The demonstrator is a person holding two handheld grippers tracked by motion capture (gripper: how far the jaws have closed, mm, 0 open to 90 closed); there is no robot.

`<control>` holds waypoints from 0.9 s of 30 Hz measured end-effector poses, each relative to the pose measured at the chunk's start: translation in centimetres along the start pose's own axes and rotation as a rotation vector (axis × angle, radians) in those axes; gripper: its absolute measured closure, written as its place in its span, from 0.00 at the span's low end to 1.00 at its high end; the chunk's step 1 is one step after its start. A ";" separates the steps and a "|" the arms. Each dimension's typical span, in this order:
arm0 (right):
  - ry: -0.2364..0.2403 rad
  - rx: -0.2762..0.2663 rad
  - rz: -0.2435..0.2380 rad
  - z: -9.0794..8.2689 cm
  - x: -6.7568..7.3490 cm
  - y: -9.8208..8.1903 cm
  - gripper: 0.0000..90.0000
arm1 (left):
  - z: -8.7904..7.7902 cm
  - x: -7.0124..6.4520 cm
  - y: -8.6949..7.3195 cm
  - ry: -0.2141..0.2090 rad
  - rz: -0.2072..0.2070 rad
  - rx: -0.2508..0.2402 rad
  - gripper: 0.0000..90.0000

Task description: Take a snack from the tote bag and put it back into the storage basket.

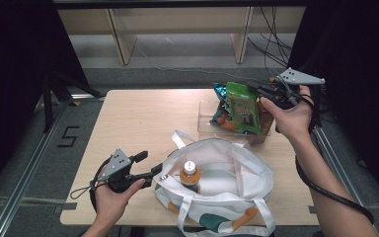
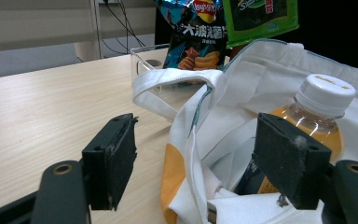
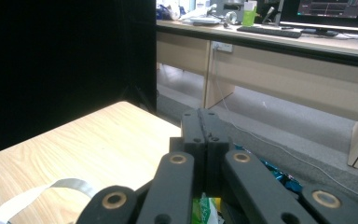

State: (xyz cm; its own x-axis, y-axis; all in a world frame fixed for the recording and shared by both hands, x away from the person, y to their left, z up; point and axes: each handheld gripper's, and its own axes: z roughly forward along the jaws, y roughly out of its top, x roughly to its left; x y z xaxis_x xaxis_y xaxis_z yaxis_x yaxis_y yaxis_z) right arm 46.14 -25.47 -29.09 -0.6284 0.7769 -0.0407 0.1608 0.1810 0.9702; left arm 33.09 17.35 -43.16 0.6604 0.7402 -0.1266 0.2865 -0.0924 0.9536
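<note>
A white tote bag (image 1: pixel 227 168) with orange and teal print stands open on the wooden table (image 1: pixel 138 118), and a bottle of amber drink (image 1: pixel 190 175) with a white cap stands upright inside it. My left gripper (image 1: pixel 160 173) is open at the bag's left rim. In the left gripper view the rim's fabric (image 2: pixel 191 154) lies between the wide-apart jaws of that gripper (image 2: pixel 200 158), beside the bottle (image 2: pixel 317 112). My right gripper (image 1: pixel 254 88) is shut on the top edge of a green snack packet (image 1: pixel 244 106), which hangs over a clear container (image 1: pixel 207 116). Green foil (image 3: pixel 204 210) shows under the closed right gripper (image 3: pixel 204 123).
A blue chips bag (image 1: pixel 221 91) and other snacks stand in the clear container at the table's far right. Bare table lies to the left and behind the bag. Wooden shelf legs (image 1: pixel 121 42) and floor cables (image 1: pixel 271 44) lie beyond the far edge.
</note>
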 end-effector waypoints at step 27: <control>0.011 0.037 0.035 2.4 -0.4 -1.4 1.00 | -0.1 0.1 0.0 0.004 -0.002 0.000 0.32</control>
State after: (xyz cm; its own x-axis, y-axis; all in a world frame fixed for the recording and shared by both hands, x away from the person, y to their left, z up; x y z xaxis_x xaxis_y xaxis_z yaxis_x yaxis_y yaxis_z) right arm 48.04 -24.57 -31.00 -0.6302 0.7764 -0.0037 0.2110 0.1759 0.9615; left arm 33.05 17.46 -43.17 0.6573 0.7428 -0.1272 0.2873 -0.0910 0.9535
